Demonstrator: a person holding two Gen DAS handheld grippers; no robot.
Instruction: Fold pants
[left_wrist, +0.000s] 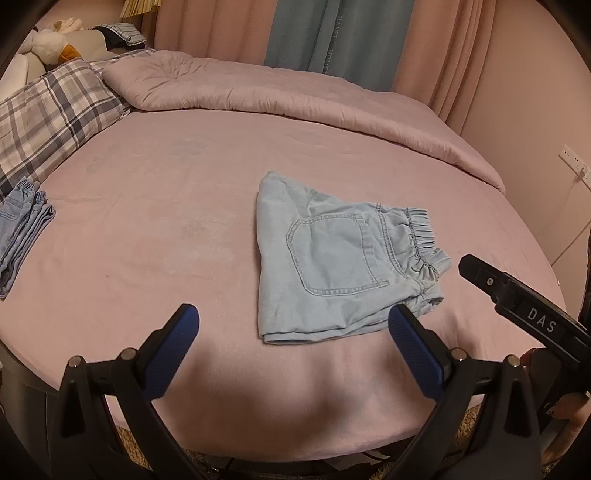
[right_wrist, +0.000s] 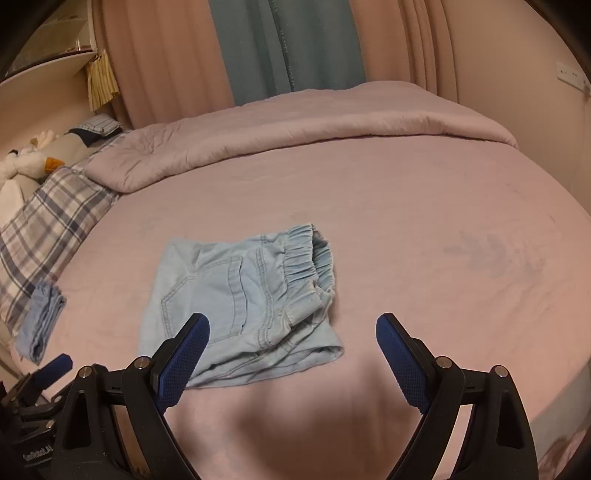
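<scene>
Light-blue denim pants (left_wrist: 332, 258), folded compact, pocket uppermost, mid-way across the pink bedsheet (left_wrist: 147, 221); elastic waistband toward the bed's right side, long axis running from it leftward. Soft, light, limp by judgement; best pinched at stacked corners. Left gripper (left_wrist: 291, 325) and right gripper (right_wrist: 291, 332) near, jaws wide, empty.

second folded denim piece (left_wrist: 20, 236): cut off by left frame edge | right gripper (left_wrist: 476, 271): only one finger in left view | curtain lettering (left_wrist: 334, 33): too small to read | plush toy (right_wrist: 26, 162): partly hidden behind plaid pillow (right_wrist: 48, 218)
</scene>
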